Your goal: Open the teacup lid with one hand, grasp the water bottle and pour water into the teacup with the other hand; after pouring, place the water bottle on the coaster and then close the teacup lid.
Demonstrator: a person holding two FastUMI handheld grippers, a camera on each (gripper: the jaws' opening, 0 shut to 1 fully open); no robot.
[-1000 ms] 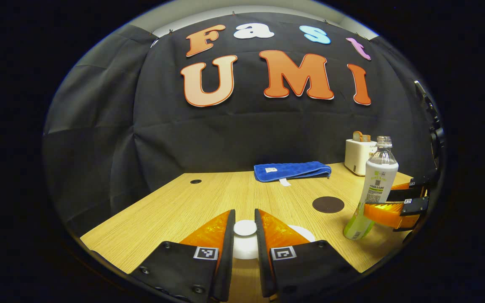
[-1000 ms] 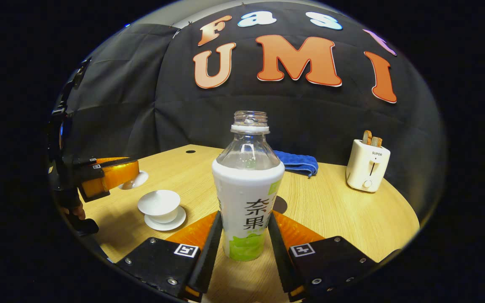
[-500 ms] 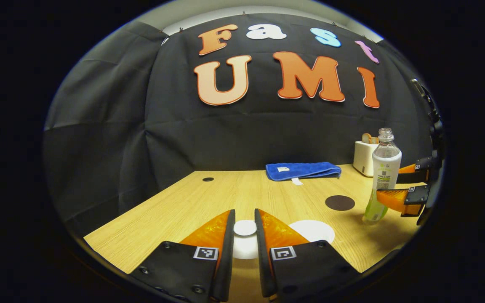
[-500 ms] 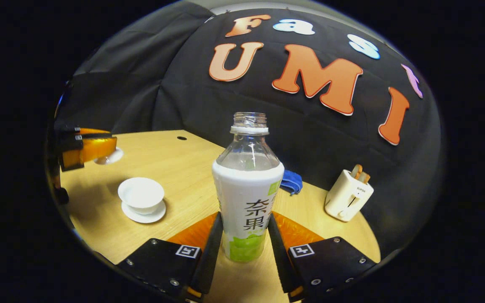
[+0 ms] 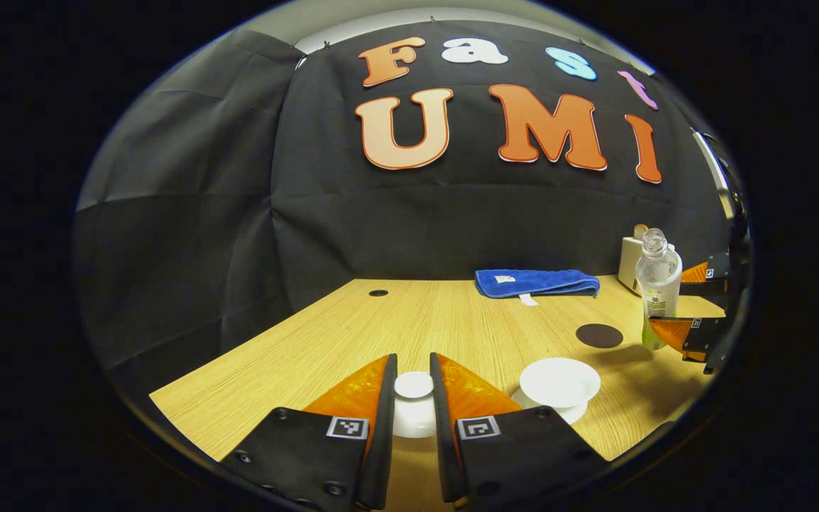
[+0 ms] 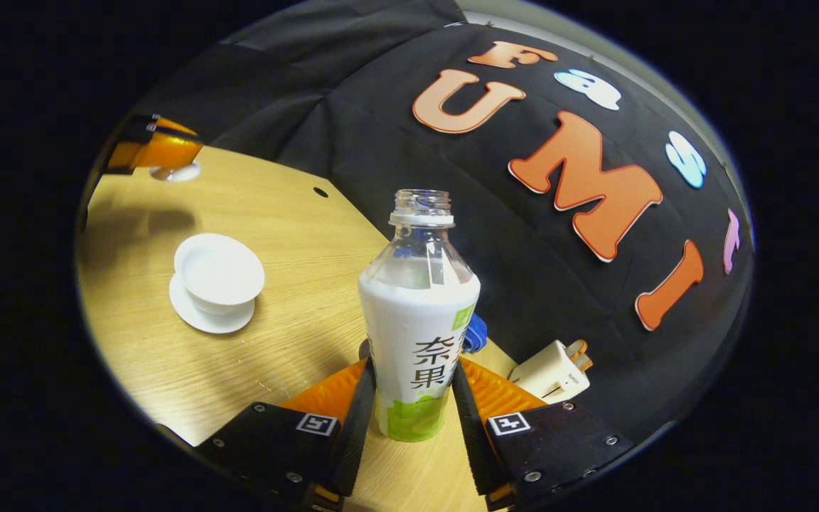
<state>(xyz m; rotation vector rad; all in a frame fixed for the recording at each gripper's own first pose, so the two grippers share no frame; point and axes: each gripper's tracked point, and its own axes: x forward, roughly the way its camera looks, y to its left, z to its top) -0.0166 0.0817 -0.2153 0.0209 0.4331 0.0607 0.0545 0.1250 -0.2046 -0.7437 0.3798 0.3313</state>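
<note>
The teacup (image 5: 559, 382) stands uncovered on its saucer (image 6: 210, 318) at about four o'clock from the left gripper (image 5: 413, 398) in the left gripper view, on the wooden table (image 5: 352, 341). Half a second ago only a part of its rim showed there; now the whole bowl shows, and it sits nearer the middle of the right gripper view, at about ten o'clock from the bottle.

The teacup lid (image 5: 414, 385) is pinched by its knob between the left gripper's fingers, jaws drawn narrow around it, held off to the cup's side.

Further right, the coaster (image 5: 598, 336) lies bare at two o'clock from the cup, with the blue cloth (image 5: 536, 281) at its eleven o'clock and the toaster (image 6: 550, 370) at the far right.

The water bottle (image 6: 419, 313), uncapped, is clamped low on its body by the right gripper (image 6: 413, 405), jaws pressed on either side of the label. The room has rolled much further in the right gripper view than a second ago, so the bottle is being tipped and carried toward the cup. In the left gripper view it stands just past the coaster at three o'clock. No water is seen leaving the neck; the pour looks about to begin.
</note>
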